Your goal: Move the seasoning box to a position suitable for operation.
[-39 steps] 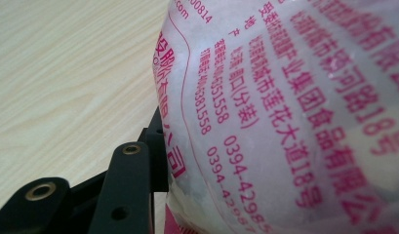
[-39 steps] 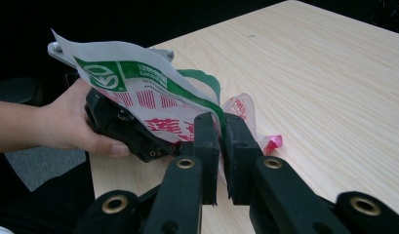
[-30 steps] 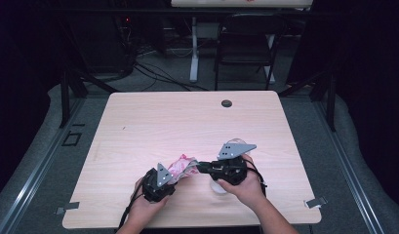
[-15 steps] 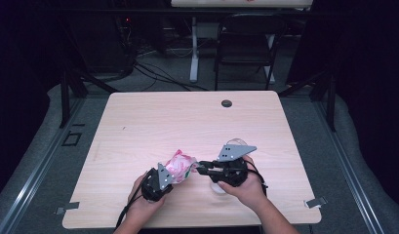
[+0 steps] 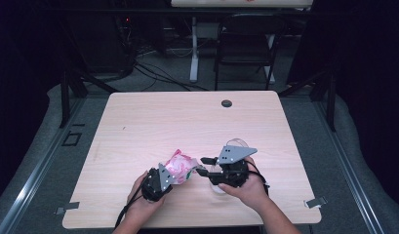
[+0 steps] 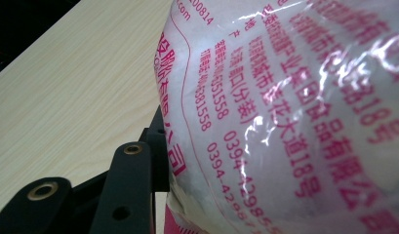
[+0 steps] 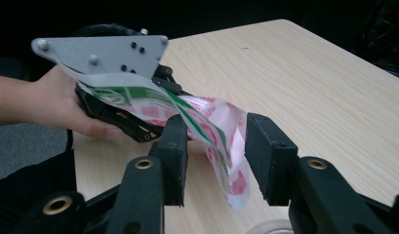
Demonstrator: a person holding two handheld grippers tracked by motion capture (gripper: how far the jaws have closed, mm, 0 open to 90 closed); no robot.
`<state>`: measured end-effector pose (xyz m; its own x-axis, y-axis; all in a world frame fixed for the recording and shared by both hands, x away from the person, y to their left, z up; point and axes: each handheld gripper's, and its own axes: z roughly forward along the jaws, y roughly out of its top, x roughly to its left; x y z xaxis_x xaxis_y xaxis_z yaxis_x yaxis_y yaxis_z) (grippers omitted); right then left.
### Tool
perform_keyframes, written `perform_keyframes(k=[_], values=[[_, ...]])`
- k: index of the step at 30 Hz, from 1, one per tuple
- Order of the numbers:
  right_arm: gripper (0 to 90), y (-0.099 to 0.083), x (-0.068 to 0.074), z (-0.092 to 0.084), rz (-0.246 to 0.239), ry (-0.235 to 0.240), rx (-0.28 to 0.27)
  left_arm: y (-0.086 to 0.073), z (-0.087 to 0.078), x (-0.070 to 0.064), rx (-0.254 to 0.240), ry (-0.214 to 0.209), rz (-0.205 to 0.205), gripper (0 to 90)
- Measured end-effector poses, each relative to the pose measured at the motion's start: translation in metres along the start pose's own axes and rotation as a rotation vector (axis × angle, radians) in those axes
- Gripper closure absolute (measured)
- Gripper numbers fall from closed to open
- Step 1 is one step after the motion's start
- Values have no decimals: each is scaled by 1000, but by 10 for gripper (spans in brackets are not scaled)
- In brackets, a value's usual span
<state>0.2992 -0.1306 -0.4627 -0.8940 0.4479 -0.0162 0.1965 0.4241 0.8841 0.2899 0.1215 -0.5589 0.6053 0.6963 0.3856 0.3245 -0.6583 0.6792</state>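
So there's a person at a light wooden table (image 5: 138, 122) with a claw tool in each hand, both working near the front edge. The left gripper (image 5: 180, 173) is clamped on a pink-and-white plastic packet (image 5: 180, 165), holding it just above the tabletop. In the left gripper view the packet (image 6: 294, 112) is right up against the camera, shiny wrapper covered in pink print, with one black jaw pressed against its side.

The right gripper (image 5: 203, 165) sits just beside the packet, pointing at it from the right. Its jaws have just been opening, and in the right gripper view (image 7: 214, 156) they stand apart with the loose end of the packet (image 7: 221, 141) hanging between them, not pinched by either pad as far as I can see. That end shows some green and red print too. Behind it you can see the left gripper (image 7: 124, 107) with its grey plate and the hand (image 7: 65, 105) around it.

There's a small dark round thing (image 5: 227, 103) set in the table near the far edge, well apart from all this, and a bit of a clear roll of tape (image 7: 270, 227) on the table right under the right gripper.
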Motion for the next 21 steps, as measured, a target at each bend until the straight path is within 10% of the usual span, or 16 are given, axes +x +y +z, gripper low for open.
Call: perform_keyframes(k=[21], values=[[641, 6, 16, 6, -100, 48, 24, 2, 1, -4, -1, -21, 19, 586]])
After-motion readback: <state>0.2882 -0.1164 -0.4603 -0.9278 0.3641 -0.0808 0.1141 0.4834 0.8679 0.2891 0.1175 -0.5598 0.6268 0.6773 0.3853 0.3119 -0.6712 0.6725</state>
